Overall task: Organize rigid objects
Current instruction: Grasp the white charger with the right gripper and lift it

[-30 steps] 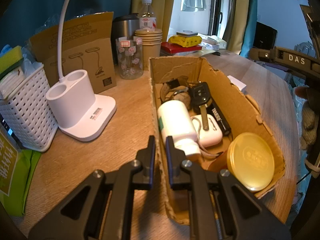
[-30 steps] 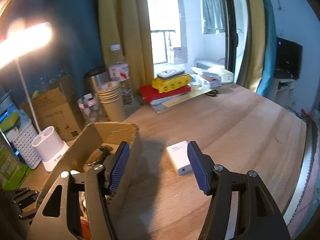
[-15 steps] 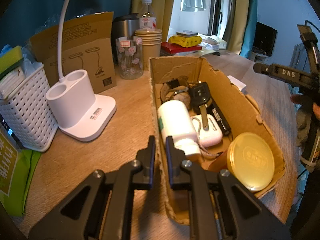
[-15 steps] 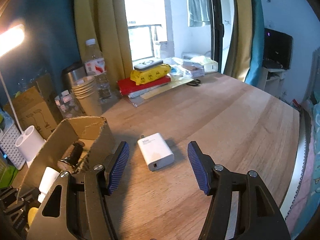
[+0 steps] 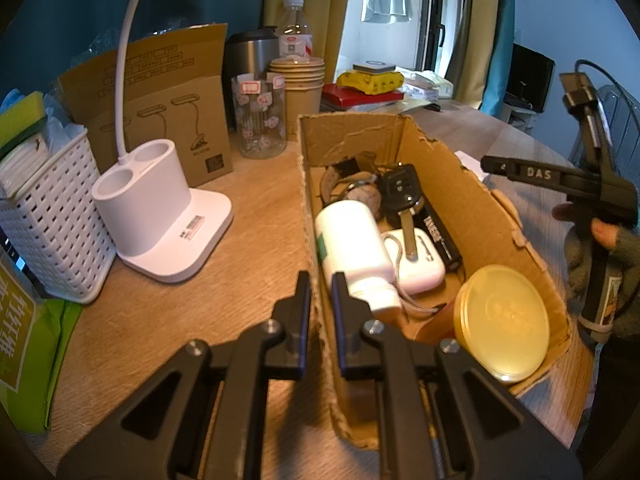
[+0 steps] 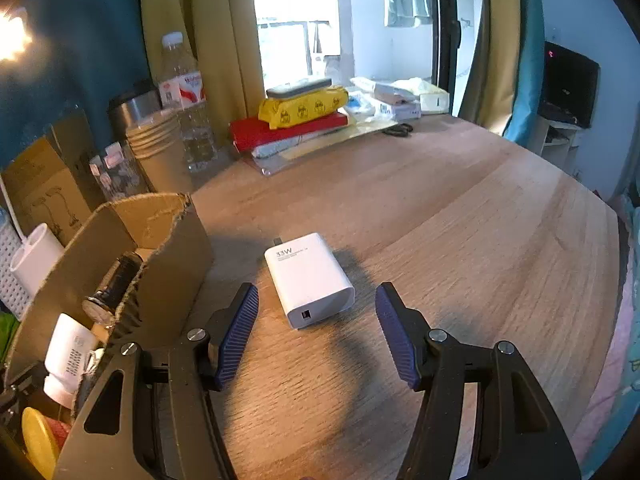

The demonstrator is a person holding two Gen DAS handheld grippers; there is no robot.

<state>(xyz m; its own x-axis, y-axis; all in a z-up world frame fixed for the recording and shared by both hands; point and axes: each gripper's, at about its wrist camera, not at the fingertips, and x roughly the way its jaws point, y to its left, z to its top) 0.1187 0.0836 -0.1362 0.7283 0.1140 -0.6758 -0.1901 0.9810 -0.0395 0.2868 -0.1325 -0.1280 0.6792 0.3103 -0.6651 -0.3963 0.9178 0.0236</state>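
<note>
The worktop [image 6: 460, 216] is wide and bare to the right of the box [image 5: 436, 156], out to its curved right edge; its far edge is lined with clutter. To the left of the box the room is tighter, with a white lamp base [image 5: 160, 216] and a white basket [image 5: 48, 224] near that side.

The left gripper [image 5: 320, 288] is pressed together on the near left wall of the box, one finger outside and one inside.

The right gripper [image 6: 316, 316] is spread, its blue pads apart on either side of the charger [image 6: 310, 280] without touching it. The charger, the one loose item, lies flat on the worktop just right of the box.

The box is open-topped with torn edges. In it lie one white bottle [image 5: 354, 248] on its side, one watch [image 5: 360, 192], one car key [image 5: 402, 200], one white case [image 5: 420, 268], one black stick-shaped thing [image 5: 442, 236] and one jar with a yellow lid [image 5: 502, 320] at the near right corner.

Far off stand one stack of paper cups [image 5: 298, 92], one water bottle [image 5: 295, 28], one patterned glass [image 5: 260, 116] and one steel mug [image 5: 248, 56].
</note>
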